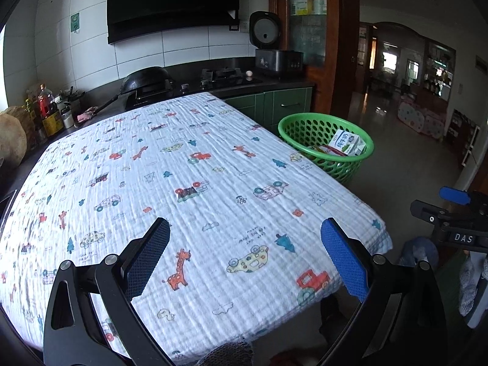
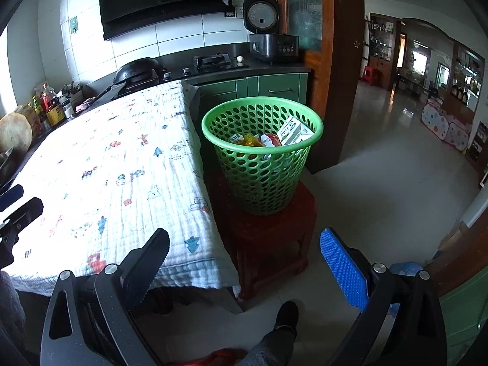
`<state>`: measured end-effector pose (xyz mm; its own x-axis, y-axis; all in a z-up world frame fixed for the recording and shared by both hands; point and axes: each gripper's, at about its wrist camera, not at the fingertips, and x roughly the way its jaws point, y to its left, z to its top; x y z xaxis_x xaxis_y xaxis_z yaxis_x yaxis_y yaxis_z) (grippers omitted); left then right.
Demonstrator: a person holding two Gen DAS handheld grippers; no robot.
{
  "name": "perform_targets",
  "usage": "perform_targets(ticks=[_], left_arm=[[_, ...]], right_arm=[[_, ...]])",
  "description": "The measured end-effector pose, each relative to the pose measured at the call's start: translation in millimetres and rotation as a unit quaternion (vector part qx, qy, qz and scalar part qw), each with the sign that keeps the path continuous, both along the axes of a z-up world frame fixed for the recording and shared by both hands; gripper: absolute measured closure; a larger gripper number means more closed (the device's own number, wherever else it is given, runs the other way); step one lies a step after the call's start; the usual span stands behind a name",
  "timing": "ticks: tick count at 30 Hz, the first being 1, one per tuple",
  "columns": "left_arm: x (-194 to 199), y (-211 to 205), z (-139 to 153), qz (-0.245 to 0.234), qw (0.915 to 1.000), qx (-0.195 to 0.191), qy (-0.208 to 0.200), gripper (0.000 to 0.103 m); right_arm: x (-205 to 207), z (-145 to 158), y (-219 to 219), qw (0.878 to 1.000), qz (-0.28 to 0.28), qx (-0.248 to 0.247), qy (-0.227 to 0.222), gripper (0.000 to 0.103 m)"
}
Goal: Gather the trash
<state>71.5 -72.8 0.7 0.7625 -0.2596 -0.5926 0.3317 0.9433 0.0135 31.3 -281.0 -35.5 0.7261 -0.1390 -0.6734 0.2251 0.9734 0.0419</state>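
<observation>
Both tools, left tool and right tool, hung spread and empty, since the trash sat in the green basket beside my table.

The left gripper hung with its jaws spread wide and nothing between them. The right gripper was likewise wide open and empty. The person's dark shoe and trouser leg showed below it.
</observation>
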Motion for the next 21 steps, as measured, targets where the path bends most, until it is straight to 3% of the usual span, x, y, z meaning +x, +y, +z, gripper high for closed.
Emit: perform_targets(ticks=[21], left_arm=[[-26.3, -0.4, -0.2, 0.01, 0.9996, 0.019, -0.016, 0.005]], right_arm=[[-25.6, 4.2, 5.6, 1.0, 0.006, -0.002, -0.015, 0.007]])
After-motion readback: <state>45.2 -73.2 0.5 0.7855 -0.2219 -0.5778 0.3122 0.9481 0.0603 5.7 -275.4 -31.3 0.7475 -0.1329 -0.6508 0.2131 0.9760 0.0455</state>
